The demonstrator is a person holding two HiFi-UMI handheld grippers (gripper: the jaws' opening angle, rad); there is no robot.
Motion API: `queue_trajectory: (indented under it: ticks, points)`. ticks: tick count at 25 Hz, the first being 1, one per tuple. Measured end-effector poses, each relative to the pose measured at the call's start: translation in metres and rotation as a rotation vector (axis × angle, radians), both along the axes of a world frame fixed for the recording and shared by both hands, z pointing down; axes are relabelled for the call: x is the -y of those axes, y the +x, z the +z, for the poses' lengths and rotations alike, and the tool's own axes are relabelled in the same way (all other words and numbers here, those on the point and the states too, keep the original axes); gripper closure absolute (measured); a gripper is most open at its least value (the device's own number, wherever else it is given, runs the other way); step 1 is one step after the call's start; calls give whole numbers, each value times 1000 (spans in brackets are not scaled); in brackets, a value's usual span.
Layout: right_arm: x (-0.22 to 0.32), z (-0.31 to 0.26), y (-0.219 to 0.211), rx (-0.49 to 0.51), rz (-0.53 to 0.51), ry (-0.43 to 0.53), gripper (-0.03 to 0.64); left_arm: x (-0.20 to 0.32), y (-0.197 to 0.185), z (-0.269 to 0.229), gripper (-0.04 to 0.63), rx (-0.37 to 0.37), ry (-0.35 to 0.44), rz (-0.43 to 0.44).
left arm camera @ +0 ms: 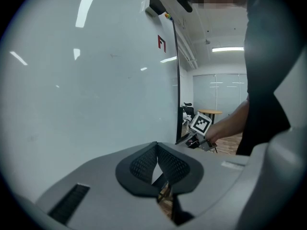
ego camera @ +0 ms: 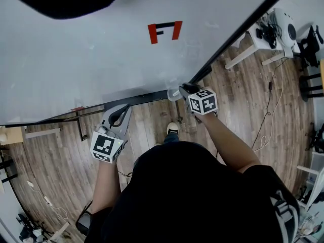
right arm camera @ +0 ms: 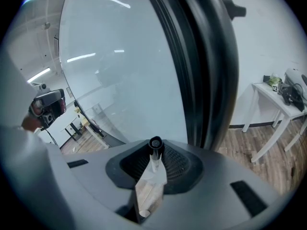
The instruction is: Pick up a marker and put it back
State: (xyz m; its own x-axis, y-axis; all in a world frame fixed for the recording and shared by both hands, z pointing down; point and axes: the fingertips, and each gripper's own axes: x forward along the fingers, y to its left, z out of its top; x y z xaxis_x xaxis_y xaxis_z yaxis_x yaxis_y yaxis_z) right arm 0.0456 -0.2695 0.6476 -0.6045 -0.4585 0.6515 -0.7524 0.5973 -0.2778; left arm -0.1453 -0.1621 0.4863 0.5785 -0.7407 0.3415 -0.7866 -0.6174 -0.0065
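Note:
A white marker with a black cap (right arm camera: 154,158) stands upright between the pads of my right gripper (right arm camera: 154,147), which is shut on it. In the head view that gripper (ego camera: 184,90) is at the lower right corner of the whiteboard (ego camera: 101,54), just above the board's black tray rail (ego camera: 136,100). My left gripper (ego camera: 120,114) hovers below the rail further left, apart from the board. Its pads (left arm camera: 144,166) meet at the tips with nothing between them. The left gripper view shows the right gripper (left arm camera: 194,142) far off by the board's edge.
The whiteboard bears a red and black mark (ego camera: 164,31). Wooden floor (ego camera: 243,100) lies below, with cables across it. A white table (ego camera: 260,42) carrying equipment stands at the right. The person's shoe (ego camera: 172,128) is near the board's base.

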Motion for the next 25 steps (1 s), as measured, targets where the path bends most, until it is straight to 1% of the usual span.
queue_trajectory:
  ticks: [4,11,20,25]
  points:
    - [-4,-14,-2,11,-4,16,552,-3,1,-4,583,1,8,12]
    - [-9,-57,-5,31,-17,82,554,0,-2,-12,583,1,29,33]
    - [-21,-122,12,61,6,186,554,4,11,-29,584,-10,74,86]
    - [-31,-143,28,61,29,225,554,2,15,-33,584,-16,82,104]
